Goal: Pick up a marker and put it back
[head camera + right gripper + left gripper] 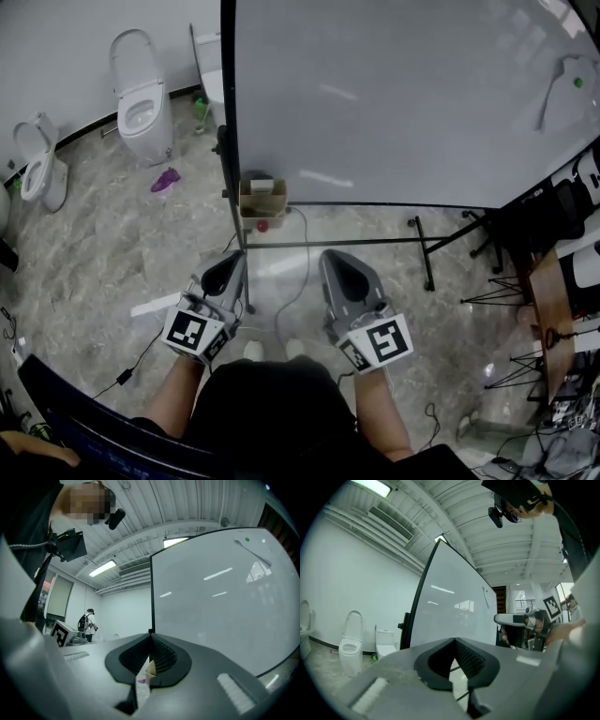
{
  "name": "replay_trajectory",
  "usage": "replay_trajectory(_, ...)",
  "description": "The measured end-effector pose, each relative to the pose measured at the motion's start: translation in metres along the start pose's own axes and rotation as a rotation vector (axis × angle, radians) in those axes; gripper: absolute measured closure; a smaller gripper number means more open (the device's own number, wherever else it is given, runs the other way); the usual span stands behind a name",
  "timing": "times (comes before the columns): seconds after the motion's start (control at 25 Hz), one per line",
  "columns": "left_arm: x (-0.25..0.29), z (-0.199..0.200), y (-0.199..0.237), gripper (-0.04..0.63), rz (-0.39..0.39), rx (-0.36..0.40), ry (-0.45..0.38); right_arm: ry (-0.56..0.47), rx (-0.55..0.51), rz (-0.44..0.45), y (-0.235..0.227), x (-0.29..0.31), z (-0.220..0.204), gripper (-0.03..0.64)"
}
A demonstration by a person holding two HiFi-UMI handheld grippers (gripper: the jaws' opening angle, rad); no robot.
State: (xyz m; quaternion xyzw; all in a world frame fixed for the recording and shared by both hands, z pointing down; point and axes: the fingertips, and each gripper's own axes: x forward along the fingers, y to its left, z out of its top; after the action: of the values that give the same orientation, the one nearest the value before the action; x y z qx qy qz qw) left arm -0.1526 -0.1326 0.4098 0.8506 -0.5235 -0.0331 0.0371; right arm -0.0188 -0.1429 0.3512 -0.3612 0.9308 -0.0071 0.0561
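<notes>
The left gripper (453,639) has its jaws pressed together with nothing between them, and the right gripper (150,635) is the same: tips meeting, empty. Both are held level in front of the person, side by side, aimed at the lower left corner of a whiteboard (403,103) on a floor stand.

No marker can be made out. The likeliest place for it is the small cardboard box (262,199) fixed at that corner of the board, ahead of both grippers and apart from them. A small red thing (262,225) sits just under the box, too small to identify.

The jaws must be spread before reaching in, or they would only shove the box. It looks light, so a nudge could tip it. A round marker pinched off-centre could also slip and drop to the floor (112,244).
</notes>
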Motion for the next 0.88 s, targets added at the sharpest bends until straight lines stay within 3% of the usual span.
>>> replay_trajectory(0.16,0.013,0.001,-0.004,0.589,0.032,-0.02,-0.011,0.003,0.001,0.022,-0.011,0.002,-0.001,0.607)
replay_trajectory(0.28,0.022,-0.001,-0.006,0.589,0.037,0.008,-0.005,0.002,0.001,0.038,-0.016,0.004,-0.001,0.607)
replay_trajectory(0.48,0.04,-0.019,-0.004,0.589,0.036,0.042,0.062,0.011,0.002,0.055,-0.023,0.007,-0.006,0.607)
replay_trajectory(0.68,0.06,-0.037,-0.001,0.589,0.048,0.03,0.102,0.025,-0.001,0.071,-0.026,0.01,-0.012,0.607)
replay_trajectory(0.88,0.085,-0.052,0.002,0.589,0.039,0.081,0.134,0.051,-0.005,0.071,-0.034,0.015,-0.024,0.607)
